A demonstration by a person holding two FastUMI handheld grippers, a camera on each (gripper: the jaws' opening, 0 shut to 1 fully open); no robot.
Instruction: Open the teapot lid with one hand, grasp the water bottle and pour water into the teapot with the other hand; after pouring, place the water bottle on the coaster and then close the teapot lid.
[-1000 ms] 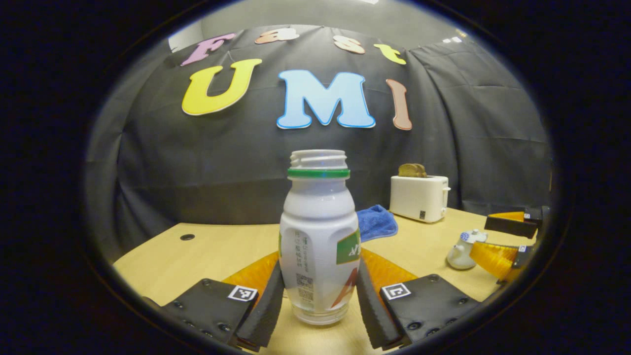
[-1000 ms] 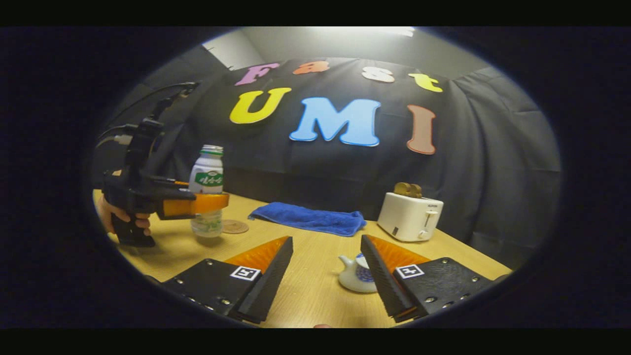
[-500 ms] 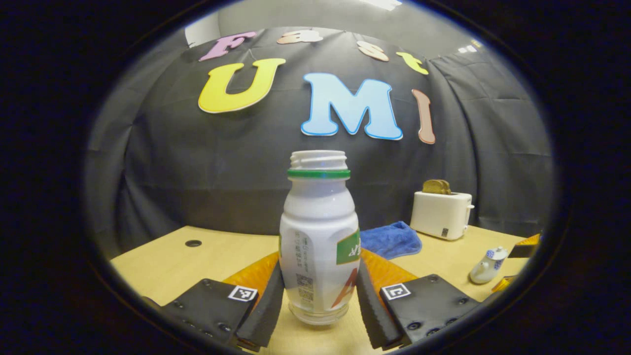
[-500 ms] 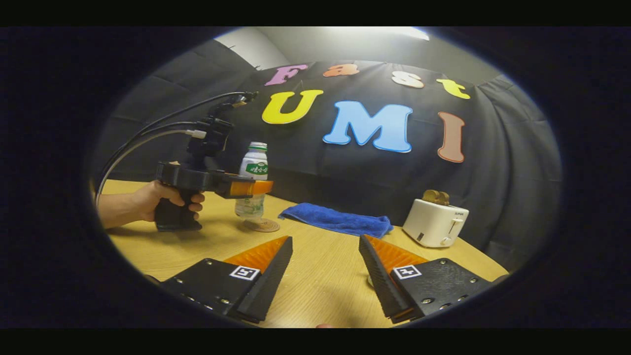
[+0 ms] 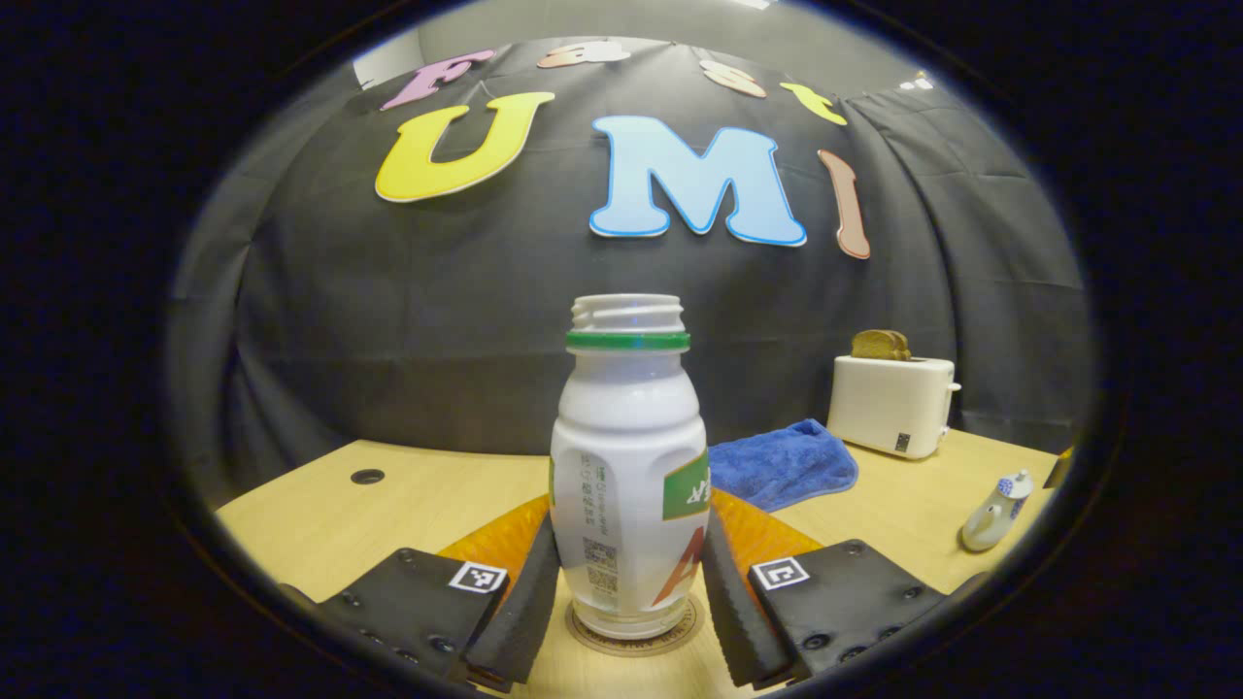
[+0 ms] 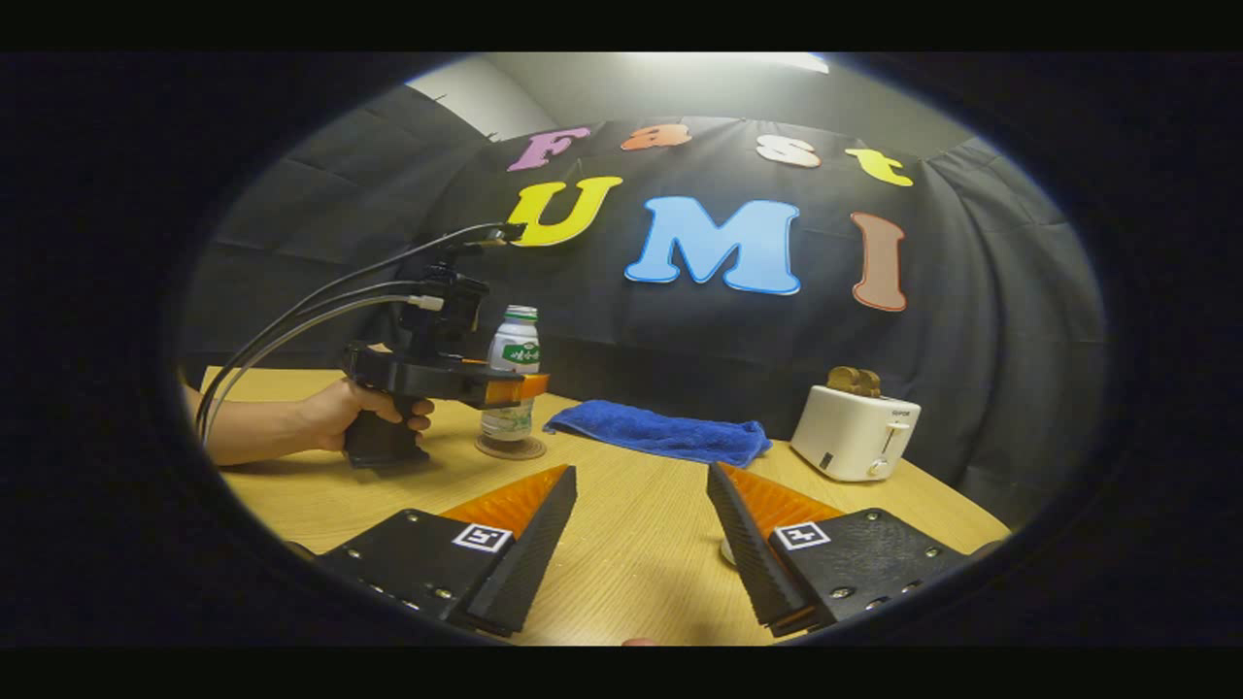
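Now the left tool [image 5: 629, 592] pinches the water bottle [image 5: 627, 456] at lower centre of the left gripper view, both fingers pressed on its smooth white, ribbed-neck body (cap off). Its clear base sits on the round, cork-like coaster [image 5: 636, 636] on the pale wood-grain surface [image 5: 388, 495]. At far right the small glazed teapot [image 5: 992, 500] wears its lid. Placing seems almost complete; release remains. The right tool [image 6: 641, 544] is spread over bare wood, nothing between its ridged fingers.
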